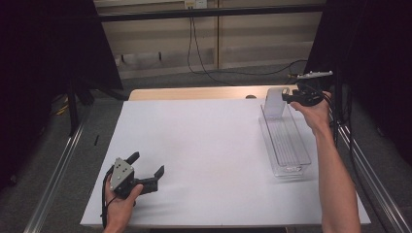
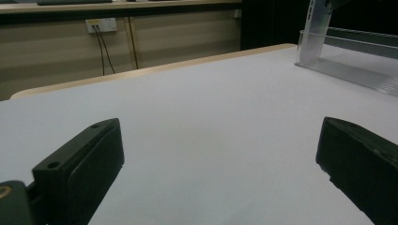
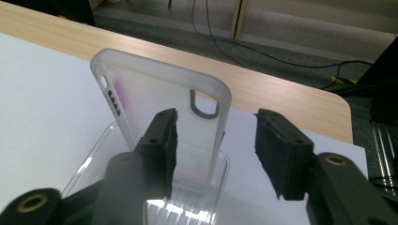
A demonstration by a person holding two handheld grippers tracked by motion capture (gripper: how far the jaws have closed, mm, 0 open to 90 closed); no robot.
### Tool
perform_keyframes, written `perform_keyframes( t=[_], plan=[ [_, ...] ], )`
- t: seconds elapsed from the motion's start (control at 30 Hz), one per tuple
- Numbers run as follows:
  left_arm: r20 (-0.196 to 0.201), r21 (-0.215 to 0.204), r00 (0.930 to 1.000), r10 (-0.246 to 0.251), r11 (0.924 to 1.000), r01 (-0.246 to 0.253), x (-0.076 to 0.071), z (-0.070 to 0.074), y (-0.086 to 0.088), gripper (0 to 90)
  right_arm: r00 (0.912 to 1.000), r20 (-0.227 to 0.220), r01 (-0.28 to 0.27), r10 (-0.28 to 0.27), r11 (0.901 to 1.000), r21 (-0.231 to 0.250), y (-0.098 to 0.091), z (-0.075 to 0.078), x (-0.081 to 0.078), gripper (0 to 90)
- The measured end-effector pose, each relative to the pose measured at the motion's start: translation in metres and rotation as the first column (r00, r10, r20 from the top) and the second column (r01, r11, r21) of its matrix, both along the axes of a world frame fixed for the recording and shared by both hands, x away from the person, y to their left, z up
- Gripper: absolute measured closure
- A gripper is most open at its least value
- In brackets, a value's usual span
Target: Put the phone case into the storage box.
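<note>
No readable text or label, as far as visible.

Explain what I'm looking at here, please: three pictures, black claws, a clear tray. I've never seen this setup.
A person works at a white table with a hand-held two-jaw gripper in each hand. The high view looks down from above; the other two views come from cameras riding on the grippers. The left gripper rests near the table's front edge, jaws open with nothing between them. The right gripper is at the far end of a clear plastic tray, where a frosted phone case stands upright. Its jaws are open, with one edge of the case between them, not pressed.
</note>
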State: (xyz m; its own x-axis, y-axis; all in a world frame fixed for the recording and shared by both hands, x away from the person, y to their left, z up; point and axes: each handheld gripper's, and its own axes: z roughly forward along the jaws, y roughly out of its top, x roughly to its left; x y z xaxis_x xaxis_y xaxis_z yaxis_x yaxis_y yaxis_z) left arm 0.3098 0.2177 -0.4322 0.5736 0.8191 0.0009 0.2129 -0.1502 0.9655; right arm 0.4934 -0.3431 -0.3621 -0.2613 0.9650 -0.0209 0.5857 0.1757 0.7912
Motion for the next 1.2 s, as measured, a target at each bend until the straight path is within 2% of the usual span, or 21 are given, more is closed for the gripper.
perform_keyframes(
  t=[0.13,0.27,0.33,0.5,0.6,0.67,0.73,0.8,0.93,1.0,1.2],
  plan=[
    [0.000,0.002,1.0000,-0.005,1.0000,0.005,0.001,0.000,-0.001,1.3,0.9997,0.020,0.010,-0.010,0.9999,0.013,0.000,-0.002,-0.003,41.4],
    [-0.005,-0.002,1.0000,-0.008,1.0000,0.008,0.001,0.000,-0.003,1.4,0.9998,0.010,0.015,-0.015,0.9995,0.026,-0.001,-0.006,-0.007,30.3],
    [0.003,0.011,0.9999,-0.010,0.9999,0.010,0.001,0.000,-0.002,1.3,0.9997,0.012,0.019,-0.019,0.9993,0.033,-0.001,-0.006,-0.007,26.6],
    [0.000,-0.003,1.0000,0.003,1.0000,-0.003,0.001,0.001,0.000,1.3,0.9993,0.034,0.013,-0.015,0.9990,0.042,0.001,-0.009,-0.010,17.9],
    [0.002,0.000,1.0000,0.006,1.0000,-0.006,0.002,0.001,0.001,1.3,0.9984,0.052,0.021,-0.023,0.9987,0.047,0.001,-0.011,-0.012,15.5],
    [-0.003,-0.009,1.0000,0.005,0.9999,-0.005,0.002,0.000,0.000,1.3,0.9967,0.072,0.033,-0.038,0.9971,0.069,0.000,-0.011,-0.014,14.4],
    [0.000,-0.007,1.0000,0.007,1.0000,-0.007,0.002,0.000,0.000,1.3,0.9967,0.075,0.028,-0.032,0.9977,0.062,0.000,-0.013,-0.016,11.4],
    [0.000,-0.008,1.0000,0.007,0.9999,-0.007,0.002,0.000,0.000,1.3,0.9953,0.092,0.023,-0.030,0.9967,0.078,0.000,-0.013,-0.018,10.2],
    [-0.005,0.007,1.0000,0.003,1.0000,-0.003,0.003,0.000,0.000,1.3,0.9938,0.105,0.029,-0.039,0.9954,0.091,0.001,-0.013,-0.022,10.0],
    [-0.005,0.000,1.0000,0.002,1.0000,-0.002,0.003,-0.001,-0.001,1.3,0.9905,0.130,0.035,-0.046,0.9960,0.082,0.002,-0.013,-0.025,10.0],
    [-0.002,0.000,1.0000,0.001,1.0000,-0.001,0.004,0.000,0.000,1.3,0.9878,0.148,0.033,-0.048,0.9946,0.099,0.003,-0.015,-0.031,11.6]
  ],
)
